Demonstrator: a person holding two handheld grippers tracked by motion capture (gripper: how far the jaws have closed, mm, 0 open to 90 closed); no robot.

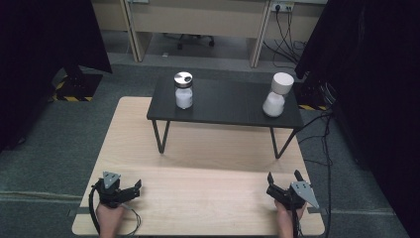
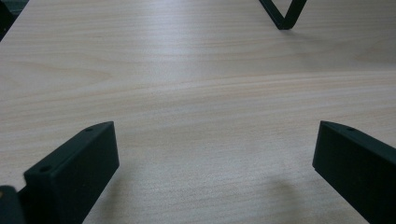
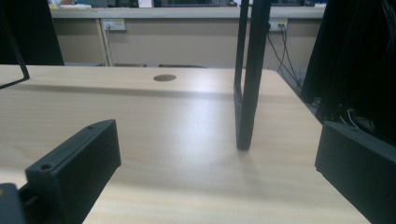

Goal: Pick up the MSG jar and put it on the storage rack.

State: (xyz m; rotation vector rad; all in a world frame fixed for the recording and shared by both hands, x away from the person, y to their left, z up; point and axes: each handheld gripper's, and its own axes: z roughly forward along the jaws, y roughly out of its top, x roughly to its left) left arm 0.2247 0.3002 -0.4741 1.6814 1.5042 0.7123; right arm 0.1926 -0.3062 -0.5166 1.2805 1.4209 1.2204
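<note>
Two jars (image 1: 183, 90) on black shelf (image 1: 228, 101)

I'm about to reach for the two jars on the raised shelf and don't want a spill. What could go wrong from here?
The white-capped jar leans on the black raised shelf close to its right edge; a nudge from the open right gripper could tip it off. The metal-lidded glass jar of white powder stands upright but high up, so the open left gripper might knock it on approach. The shelf's thin black legs stand in the reach path.
</note>
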